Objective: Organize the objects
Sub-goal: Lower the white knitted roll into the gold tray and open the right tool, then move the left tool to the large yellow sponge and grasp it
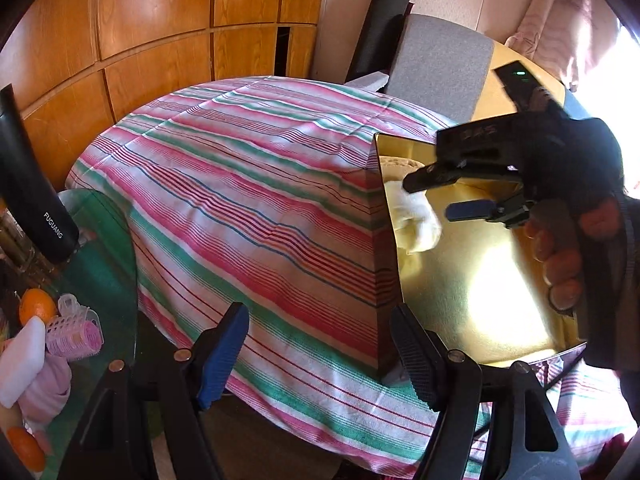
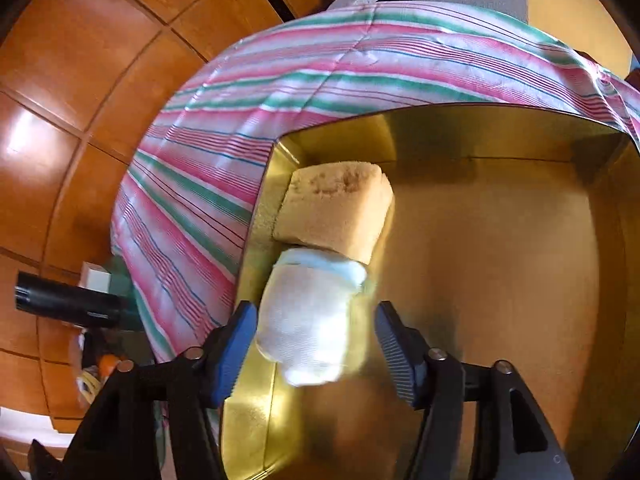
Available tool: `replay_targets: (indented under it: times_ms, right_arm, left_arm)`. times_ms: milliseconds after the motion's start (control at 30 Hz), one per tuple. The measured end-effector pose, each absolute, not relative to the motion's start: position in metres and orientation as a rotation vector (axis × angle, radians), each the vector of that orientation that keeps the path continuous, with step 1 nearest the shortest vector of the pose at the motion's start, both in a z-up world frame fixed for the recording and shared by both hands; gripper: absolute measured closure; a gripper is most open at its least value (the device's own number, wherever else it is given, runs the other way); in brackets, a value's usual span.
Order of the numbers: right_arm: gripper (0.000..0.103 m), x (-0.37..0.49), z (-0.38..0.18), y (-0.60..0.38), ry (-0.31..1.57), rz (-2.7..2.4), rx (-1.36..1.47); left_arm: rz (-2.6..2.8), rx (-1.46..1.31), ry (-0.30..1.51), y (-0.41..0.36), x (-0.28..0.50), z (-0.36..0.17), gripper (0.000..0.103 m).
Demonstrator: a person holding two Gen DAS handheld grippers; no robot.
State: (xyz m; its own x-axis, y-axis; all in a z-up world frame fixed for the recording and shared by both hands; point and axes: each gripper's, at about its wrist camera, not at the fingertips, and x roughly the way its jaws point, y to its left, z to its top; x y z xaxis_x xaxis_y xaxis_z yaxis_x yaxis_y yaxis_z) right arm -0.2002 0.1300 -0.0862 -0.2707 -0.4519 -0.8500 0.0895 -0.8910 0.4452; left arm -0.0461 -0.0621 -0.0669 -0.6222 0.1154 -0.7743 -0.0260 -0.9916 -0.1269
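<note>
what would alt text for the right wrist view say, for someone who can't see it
The open right tool hovers over a white rolled cloth inside a gold box, its fingers apart on either side. A tan folded towel lies just beyond the cloth against the box wall, with a striped sheet behind.

The left hand-held gripper point(image 1: 320, 356) sits near and low in its own view, fingers spread wide apart, nothing between them. The right hand-held gripper point(image 2: 316, 344) points forward and down, its blue-padded fingers point(image 2: 234, 356) parted. From the left view it sits far right point(image 1: 436, 196), tilted leftward, with the person's right hand point(image 1: 560, 256) wrapped around its grip.
</note>
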Motion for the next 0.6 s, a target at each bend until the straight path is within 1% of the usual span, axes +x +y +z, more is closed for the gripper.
replay_targets:
  times_ms: [333,600]
  right_arm:
    - [0.038,-0.148,-0.050,0.159,-0.233,-2.445,1.487]
    - [0.038,-0.093,-0.035,0.210,-0.144,-2.611,1.408]
  left_arm:
    - [2.772,-1.252,-0.098,-0.050,-0.038,-0.051,0.029]
    - [2.764,-1.190,-0.027,-0.029,-0.027,-0.035,0.029]
